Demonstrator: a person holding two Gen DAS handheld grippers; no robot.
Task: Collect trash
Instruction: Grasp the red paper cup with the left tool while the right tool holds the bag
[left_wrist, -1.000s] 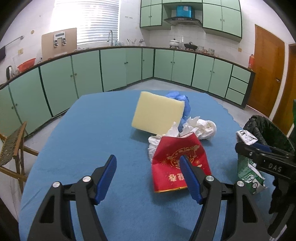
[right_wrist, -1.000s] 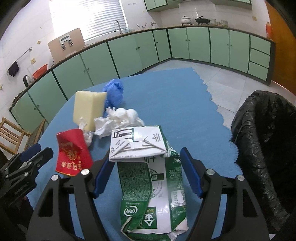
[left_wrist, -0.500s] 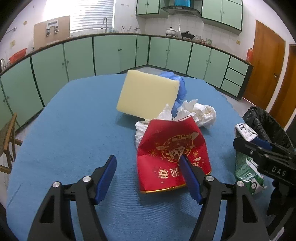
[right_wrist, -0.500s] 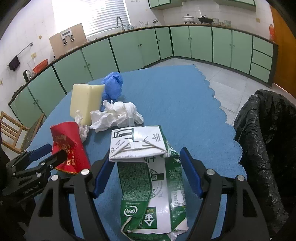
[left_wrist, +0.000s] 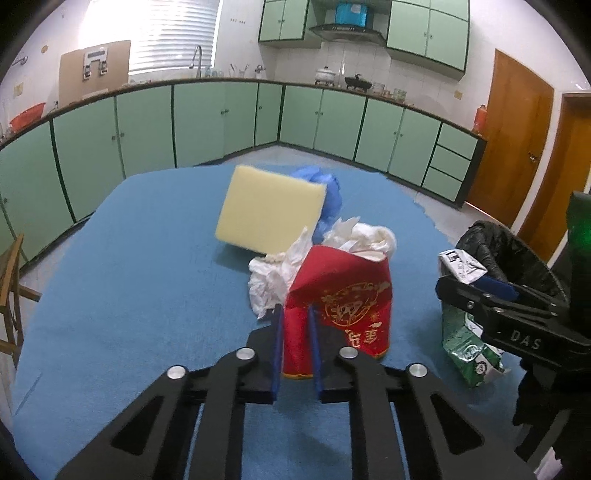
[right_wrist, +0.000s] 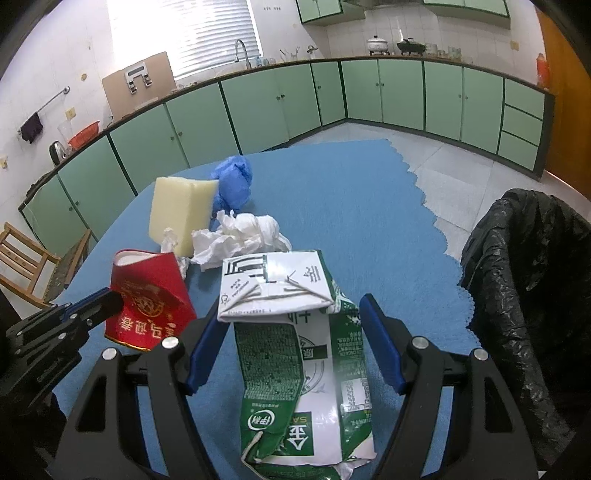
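A red paper packet (left_wrist: 347, 295) with gold print stands crumpled on the blue table (left_wrist: 129, 258). My left gripper (left_wrist: 295, 314) is closing, and its blue pads pinch the packet's folded left edge. The right wrist view shows the same packet (right_wrist: 147, 295) at the left gripper's tip (right_wrist: 107, 302). My right gripper (right_wrist: 291, 314) is shut on a torn green and white milk carton (right_wrist: 295, 354), pads against its two sides. From the left wrist view, the carton (left_wrist: 469, 350) hangs below the right gripper (left_wrist: 476, 291).
Behind the packet lie crumpled white tissue (left_wrist: 273, 277), a yellow sponge (left_wrist: 269, 210) and a blue glove (left_wrist: 328, 192). A bin lined with a black bag (right_wrist: 524, 280) stands off the table's right edge. A wooden chair (right_wrist: 26, 258) is at the left.
The left jaws were wide with the flat red packet ahead; they have moved onto it and closed on its edge, buckling it upright. The right gripper and carton have stayed put.
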